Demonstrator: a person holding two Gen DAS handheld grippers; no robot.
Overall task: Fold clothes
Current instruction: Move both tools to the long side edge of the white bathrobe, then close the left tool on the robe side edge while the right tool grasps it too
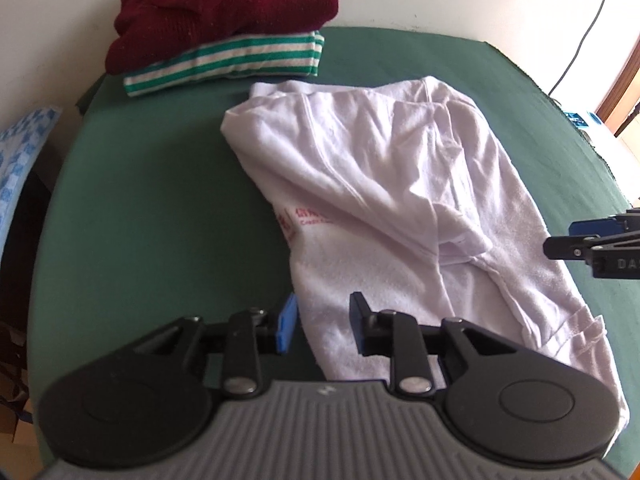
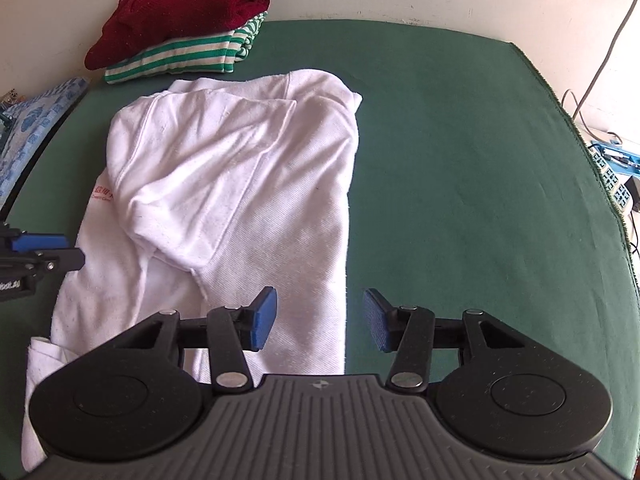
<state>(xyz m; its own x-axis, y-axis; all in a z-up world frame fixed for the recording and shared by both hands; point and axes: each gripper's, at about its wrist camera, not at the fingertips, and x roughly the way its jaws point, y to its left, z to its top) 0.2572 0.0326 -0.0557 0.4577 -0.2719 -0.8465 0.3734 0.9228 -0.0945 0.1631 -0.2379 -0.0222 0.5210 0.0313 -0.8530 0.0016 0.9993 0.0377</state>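
A white T-shirt (image 1: 400,184) (image 2: 240,168) with small red print lies partly folded on the green table cover (image 1: 160,200) (image 2: 480,160), one sleeve laid over its body. My left gripper (image 1: 322,326) is open just above the shirt's near left edge, its blue pads apart and not pressing cloth. My right gripper (image 2: 320,320) is open over the shirt's near right edge, one pad above cloth, the other above green cover. Each gripper's tip also shows in the other view: the right gripper (image 1: 576,240), the left gripper (image 2: 44,250).
At the far left a folded maroon sweater (image 1: 224,12) (image 2: 180,12) lies on a folded green-and-white striped top (image 1: 228,62) (image 2: 180,58). A blue patterned cloth (image 1: 20,152) hangs off the left edge. A cable (image 2: 608,48) and a calculator (image 2: 612,184) are beyond the right edge.
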